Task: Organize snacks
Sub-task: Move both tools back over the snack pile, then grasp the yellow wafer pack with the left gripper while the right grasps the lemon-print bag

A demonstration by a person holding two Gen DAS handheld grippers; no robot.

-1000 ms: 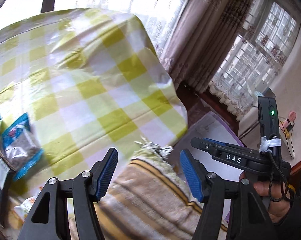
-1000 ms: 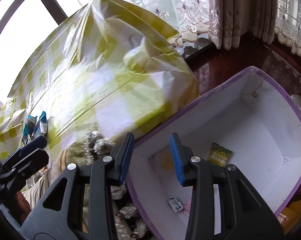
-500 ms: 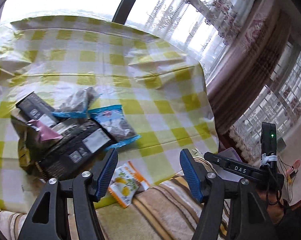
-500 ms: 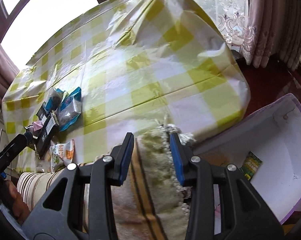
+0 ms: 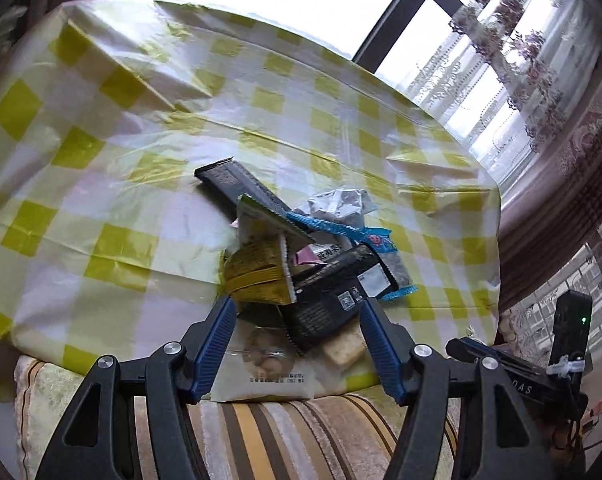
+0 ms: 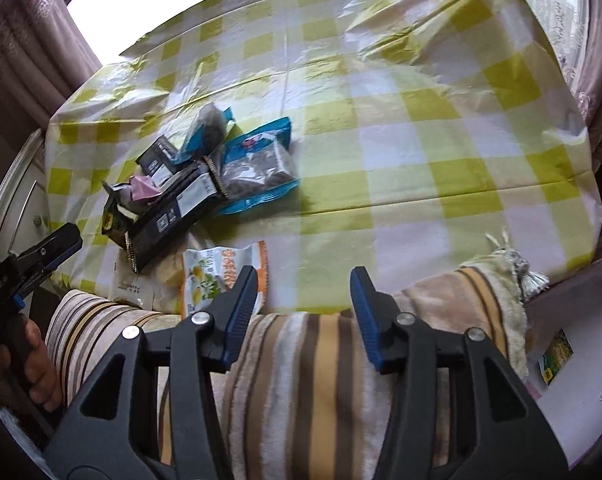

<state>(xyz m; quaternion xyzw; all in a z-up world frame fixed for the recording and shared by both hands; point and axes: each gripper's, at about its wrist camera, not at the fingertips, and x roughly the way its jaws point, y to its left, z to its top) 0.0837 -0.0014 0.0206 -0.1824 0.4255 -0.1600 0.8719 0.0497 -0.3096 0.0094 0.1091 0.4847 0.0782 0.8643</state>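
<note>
A heap of snack packets [image 5: 325, 280] lies on the yellow-checked tablecloth [image 5: 141, 160] near its front edge: a black packet [image 5: 329, 304], a gold one [image 5: 257, 276], a blue one [image 5: 385, 256] and a white one [image 5: 261, 368]. My left gripper [image 5: 297, 344] hovers open just before the heap, with nothing between its pads. In the right wrist view the heap [image 6: 181, 196] lies at the left, and a white-and-orange packet [image 6: 217, 276] sits beside the left finger. My right gripper [image 6: 303, 312] is over the table's front edge, its jaws opening and empty.
A striped blanket [image 6: 321, 368] covers the seat in front of the table. A white box with a purple rim [image 6: 581, 392] stands low at the right and holds a small green packet [image 6: 557, 356]. Curtains [image 5: 561, 160] and windows are behind the table.
Both views have swung left from the box and the table's corner to the snack heap. The right gripper's jaws stand wider apart than before. The left gripper's jaws keep the same gap.
</note>
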